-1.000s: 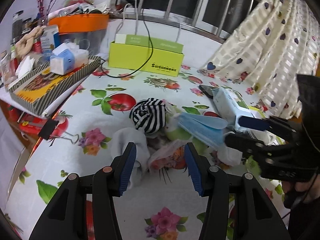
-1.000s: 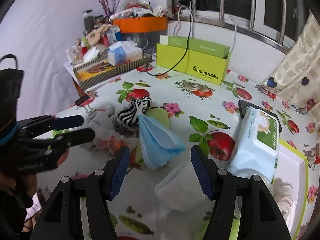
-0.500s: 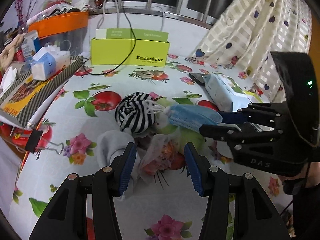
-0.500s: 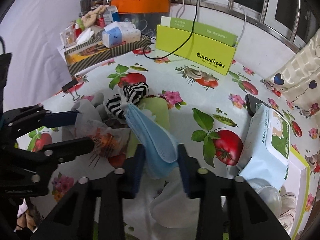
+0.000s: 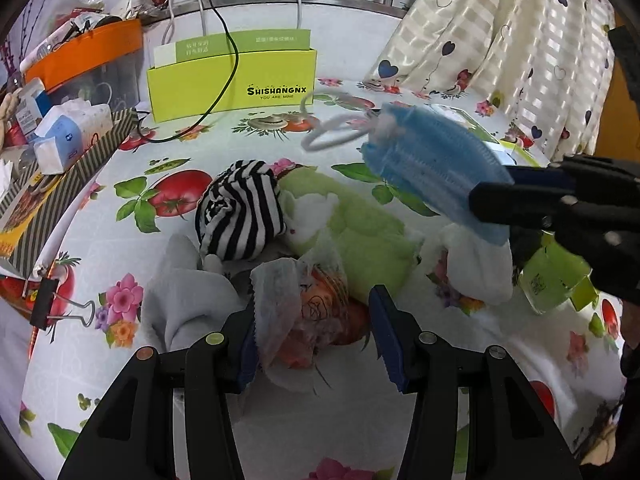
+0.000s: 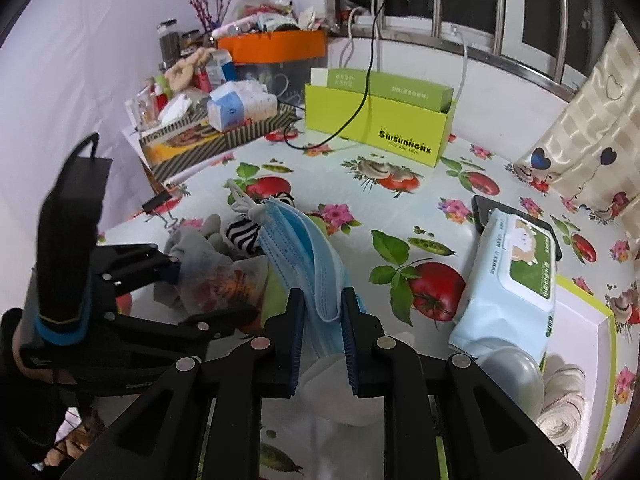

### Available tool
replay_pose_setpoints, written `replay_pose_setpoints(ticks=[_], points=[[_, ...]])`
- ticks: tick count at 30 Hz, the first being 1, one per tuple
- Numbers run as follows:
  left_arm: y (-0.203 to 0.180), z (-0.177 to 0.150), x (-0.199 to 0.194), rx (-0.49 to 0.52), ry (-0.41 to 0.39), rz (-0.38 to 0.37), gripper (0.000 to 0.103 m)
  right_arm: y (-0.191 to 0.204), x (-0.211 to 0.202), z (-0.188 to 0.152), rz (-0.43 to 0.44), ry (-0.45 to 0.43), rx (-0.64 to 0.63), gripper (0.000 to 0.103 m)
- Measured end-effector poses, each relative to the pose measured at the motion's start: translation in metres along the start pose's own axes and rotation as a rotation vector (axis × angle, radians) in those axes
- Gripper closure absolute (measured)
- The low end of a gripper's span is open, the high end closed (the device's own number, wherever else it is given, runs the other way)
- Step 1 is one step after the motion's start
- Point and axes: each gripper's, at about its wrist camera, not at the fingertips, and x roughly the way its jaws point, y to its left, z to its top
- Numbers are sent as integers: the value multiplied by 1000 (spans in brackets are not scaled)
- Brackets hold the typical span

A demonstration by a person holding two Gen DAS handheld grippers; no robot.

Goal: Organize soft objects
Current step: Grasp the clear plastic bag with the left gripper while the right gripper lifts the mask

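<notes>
The right gripper (image 6: 322, 332) has just been closing and pinches the blue mask (image 6: 304, 248), lifted off the counter (image 6: 400, 208). The left gripper (image 5: 314, 336) is spread wide around a crinkly bag (image 5: 304, 304) in the pile, beside a striped sock (image 5: 240, 210) and green cloth (image 5: 360, 236). Far back, an orange bin (image 6: 272, 48) is full of clutter.

A lived-in home: fruit-print oilcloth desk (image 6: 400, 216), heart-patterned curtain (image 5: 520, 52), cluttered toiletries box (image 6: 272, 46) beyond the gripper.
</notes>
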Motion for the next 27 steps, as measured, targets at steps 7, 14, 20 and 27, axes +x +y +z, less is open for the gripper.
replay_pose_setpoints(ticks=[7, 14, 20, 27], points=[[1, -4, -7, -47, -6, 25, 75, -3, -15, -4, 2, -31, 13, 86], [-9, -8, -28, -81, -38, 23, 77, -4, -35, -12, 10, -64, 33, 86], [-23, -8, -56, -92, -84, 11, 77, -6, -56, -20, 16, -93, 50, 86], [-39, -1, -79, -101, -134, 6, 77, -10, -81, -30, 2, -127, 67, 86]])
